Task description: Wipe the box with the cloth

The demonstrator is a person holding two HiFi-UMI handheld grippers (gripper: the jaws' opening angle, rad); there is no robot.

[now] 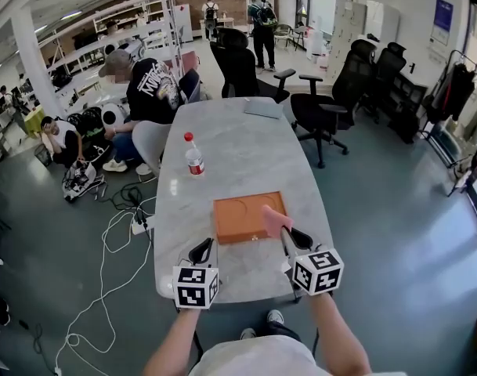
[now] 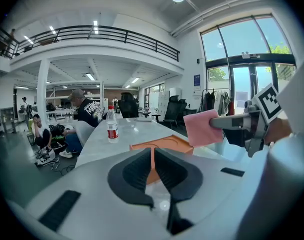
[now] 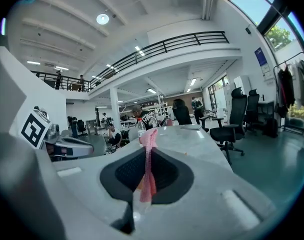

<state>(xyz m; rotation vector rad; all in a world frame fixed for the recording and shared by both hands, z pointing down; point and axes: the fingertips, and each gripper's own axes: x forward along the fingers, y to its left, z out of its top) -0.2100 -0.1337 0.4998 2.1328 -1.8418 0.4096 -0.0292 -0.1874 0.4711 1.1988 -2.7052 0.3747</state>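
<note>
Between right fingers point(image 3: 167, 176), cloth point(image 3: 148, 156), seemingly over box point(image 1: 238, 218).

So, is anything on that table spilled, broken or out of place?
Nothing stands out. The orange box lies flat on the table, the bottle stands upright and capped, and the pink cloth is just pinched in the right gripper by the box.

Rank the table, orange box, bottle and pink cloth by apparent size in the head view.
1. table
2. orange box
3. bottle and pink cloth: these look too alike to rank, and the cloth is held up nearer the camera.
</note>
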